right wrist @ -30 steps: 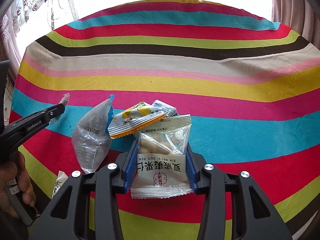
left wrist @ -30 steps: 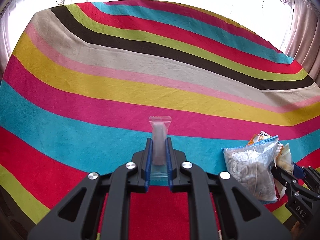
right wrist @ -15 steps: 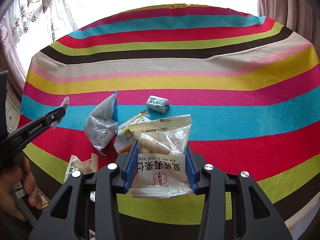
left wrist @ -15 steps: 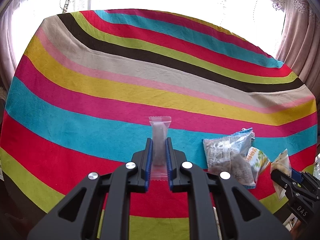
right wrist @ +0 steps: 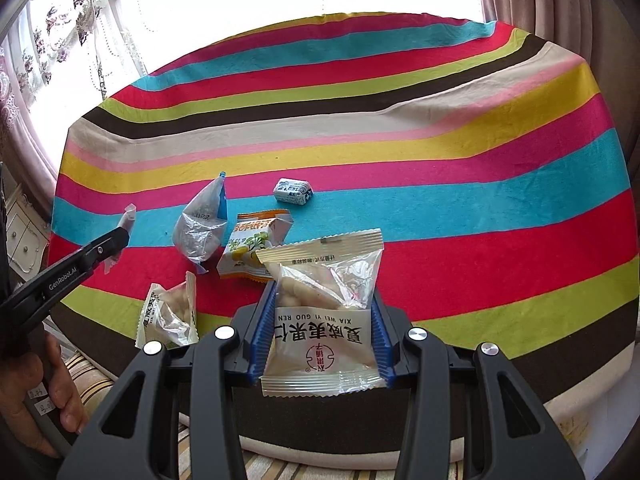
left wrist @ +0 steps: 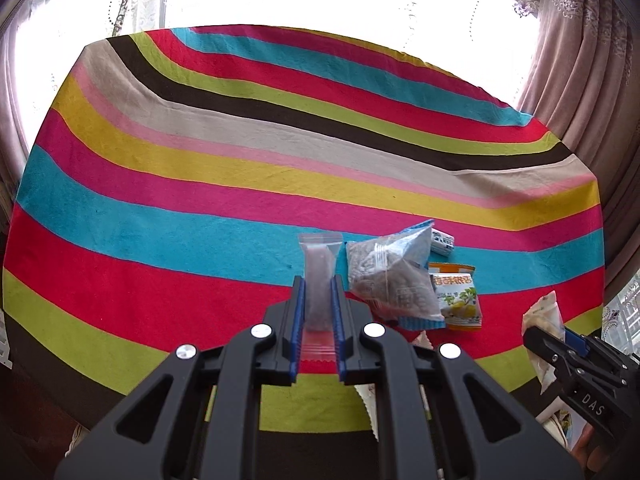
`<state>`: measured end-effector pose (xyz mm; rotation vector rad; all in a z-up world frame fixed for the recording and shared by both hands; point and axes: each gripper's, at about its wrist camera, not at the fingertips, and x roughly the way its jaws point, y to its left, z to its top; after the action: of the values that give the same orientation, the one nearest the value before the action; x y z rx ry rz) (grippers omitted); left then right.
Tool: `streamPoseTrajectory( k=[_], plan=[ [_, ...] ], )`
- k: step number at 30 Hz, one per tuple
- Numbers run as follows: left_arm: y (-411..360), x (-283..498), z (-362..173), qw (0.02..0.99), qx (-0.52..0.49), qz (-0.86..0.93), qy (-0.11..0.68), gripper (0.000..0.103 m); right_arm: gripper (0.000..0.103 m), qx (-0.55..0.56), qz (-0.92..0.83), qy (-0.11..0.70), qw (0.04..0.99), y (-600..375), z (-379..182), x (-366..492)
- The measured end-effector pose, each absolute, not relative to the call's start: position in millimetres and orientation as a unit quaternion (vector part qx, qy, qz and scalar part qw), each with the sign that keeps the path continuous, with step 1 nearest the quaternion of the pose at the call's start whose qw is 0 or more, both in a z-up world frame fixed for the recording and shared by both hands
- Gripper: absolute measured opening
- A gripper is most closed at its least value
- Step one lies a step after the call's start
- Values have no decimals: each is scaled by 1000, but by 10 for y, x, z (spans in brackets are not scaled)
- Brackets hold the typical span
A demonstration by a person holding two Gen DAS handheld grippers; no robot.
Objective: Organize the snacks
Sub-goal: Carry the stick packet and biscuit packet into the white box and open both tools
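Note:
My left gripper is shut on a small clear snack packet, held upright above the striped cloth. My right gripper is shut on a macadamia nut packet with a white label. On the cloth lie a clear blue-edged bag, an orange-and-white snack packet and a small white wrapped candy. A second nut packet lies near the cloth's front edge. The left gripper also shows in the right wrist view.
The table carries a striped cloth whose near edge hangs over in the right wrist view. Curtains hang at the right and a bright window lies behind. A white cabinet stands at the far left.
Both grippers have pulled back and up from the cloth with their packets. The snacks on the table look smaller and farther, and the table's near edge has come into view.

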<state>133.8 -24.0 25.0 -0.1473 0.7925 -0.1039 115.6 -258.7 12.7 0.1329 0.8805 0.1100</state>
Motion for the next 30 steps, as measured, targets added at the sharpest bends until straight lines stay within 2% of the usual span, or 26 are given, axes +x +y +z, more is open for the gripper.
streamPoseTrajectory(
  k=[30],
  plan=[
    [-1901,596,364,875,-12,-239,420,13,42,144,-47,428,891,-3998,91,189]
  ],
)
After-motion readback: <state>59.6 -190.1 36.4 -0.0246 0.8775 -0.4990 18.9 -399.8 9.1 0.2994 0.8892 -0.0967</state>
